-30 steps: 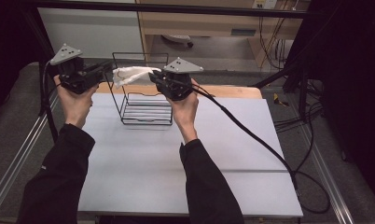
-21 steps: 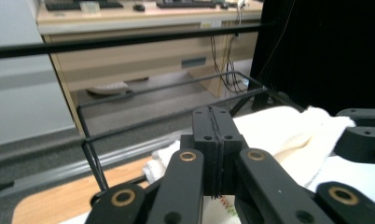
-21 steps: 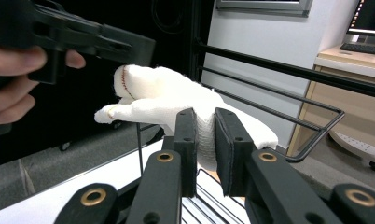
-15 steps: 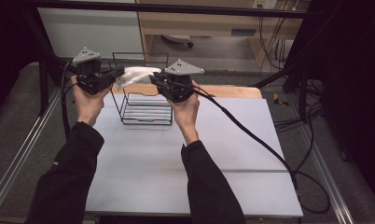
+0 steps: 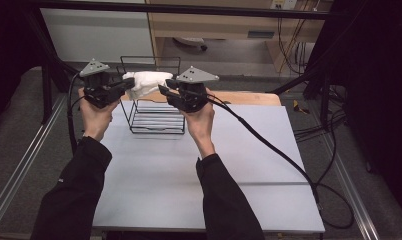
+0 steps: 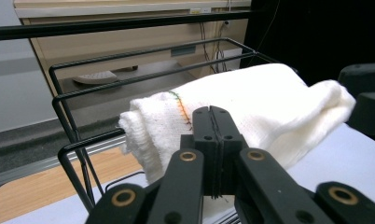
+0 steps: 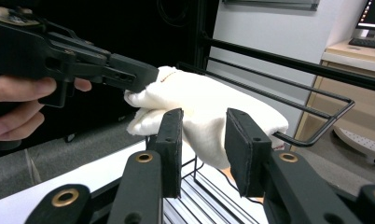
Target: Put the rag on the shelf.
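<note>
A folded white cloth (image 5: 146, 82) (image 6: 269, 107) (image 7: 209, 102) hangs across the top bars of a black wire rack (image 5: 156, 122) (image 6: 69, 116) (image 7: 316, 112). My left gripper (image 5: 129, 86) (image 6: 211, 112) (image 7: 143, 77) is at the cloth's left end, its jaws pressed together and pinching the cloth's edge. On the cloth's right side is my right gripper (image 5: 161, 90) (image 7: 204, 116). Its jaws have just been opening and stand apart. The cloth lies between and beyond them, and the pads do not press on it.
The rack stands at the far middle of a pale table (image 5: 189, 175), against a wooden strip (image 5: 249, 97). A black cable (image 5: 269, 150) trails from the right gripper across the table's right side. A cabinet stands behind the table and dark frame posts flank it.
My left hand has moved right and a little down, bringing its gripper to the cloth's left end. The right hand has stayed in place.
</note>
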A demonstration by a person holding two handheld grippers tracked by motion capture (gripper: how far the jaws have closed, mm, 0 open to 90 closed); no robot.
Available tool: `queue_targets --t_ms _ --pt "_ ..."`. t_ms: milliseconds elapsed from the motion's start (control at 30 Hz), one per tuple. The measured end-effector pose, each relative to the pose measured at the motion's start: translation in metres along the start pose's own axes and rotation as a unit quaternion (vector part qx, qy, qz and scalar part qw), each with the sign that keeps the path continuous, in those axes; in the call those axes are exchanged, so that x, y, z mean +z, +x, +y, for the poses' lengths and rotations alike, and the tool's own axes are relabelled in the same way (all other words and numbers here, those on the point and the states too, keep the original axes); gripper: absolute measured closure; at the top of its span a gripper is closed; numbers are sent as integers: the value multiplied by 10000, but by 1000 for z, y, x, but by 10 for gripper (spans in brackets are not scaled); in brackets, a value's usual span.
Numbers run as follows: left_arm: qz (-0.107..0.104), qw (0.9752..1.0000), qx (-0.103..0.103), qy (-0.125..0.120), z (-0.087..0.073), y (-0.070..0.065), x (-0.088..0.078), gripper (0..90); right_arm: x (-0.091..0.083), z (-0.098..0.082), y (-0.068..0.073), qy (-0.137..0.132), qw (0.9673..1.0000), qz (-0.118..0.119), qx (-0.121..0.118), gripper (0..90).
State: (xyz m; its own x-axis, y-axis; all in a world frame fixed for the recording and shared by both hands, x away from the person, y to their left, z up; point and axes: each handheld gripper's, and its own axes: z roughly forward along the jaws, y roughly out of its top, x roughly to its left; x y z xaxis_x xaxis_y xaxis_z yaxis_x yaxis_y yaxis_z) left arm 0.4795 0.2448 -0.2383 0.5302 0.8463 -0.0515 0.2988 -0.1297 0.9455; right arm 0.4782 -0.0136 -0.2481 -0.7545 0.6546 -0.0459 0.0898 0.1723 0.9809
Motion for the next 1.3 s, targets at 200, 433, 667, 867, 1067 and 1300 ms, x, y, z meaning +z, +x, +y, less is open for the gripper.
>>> queue_targets --t_ms 200,433,667,867,1067,1300 --pt "-8 10000 10 40 -4 -1 4 895 -3 4 -2 -87 9999 66 97 661" --pt "-46 10000 -2 55 -10 1 7 896 8 -3 -5 283 9992 121 244 835" --pt "-60 9999 14 86 -15 3 6 895 22 -14 -6 576 9980 -9 249 859" --pt "-85 9999 20 94 -18 4 8 895 26 -16 -9 605 9978 -107 249 858" --pt "-152 9998 83 67 -18 1 3 886 17 -11 -5 495 9987 -18 131 778" --pt "-225 9995 197 54 -23 -3 -15 824 -1 -5 -4 425 9986 127 277 595"
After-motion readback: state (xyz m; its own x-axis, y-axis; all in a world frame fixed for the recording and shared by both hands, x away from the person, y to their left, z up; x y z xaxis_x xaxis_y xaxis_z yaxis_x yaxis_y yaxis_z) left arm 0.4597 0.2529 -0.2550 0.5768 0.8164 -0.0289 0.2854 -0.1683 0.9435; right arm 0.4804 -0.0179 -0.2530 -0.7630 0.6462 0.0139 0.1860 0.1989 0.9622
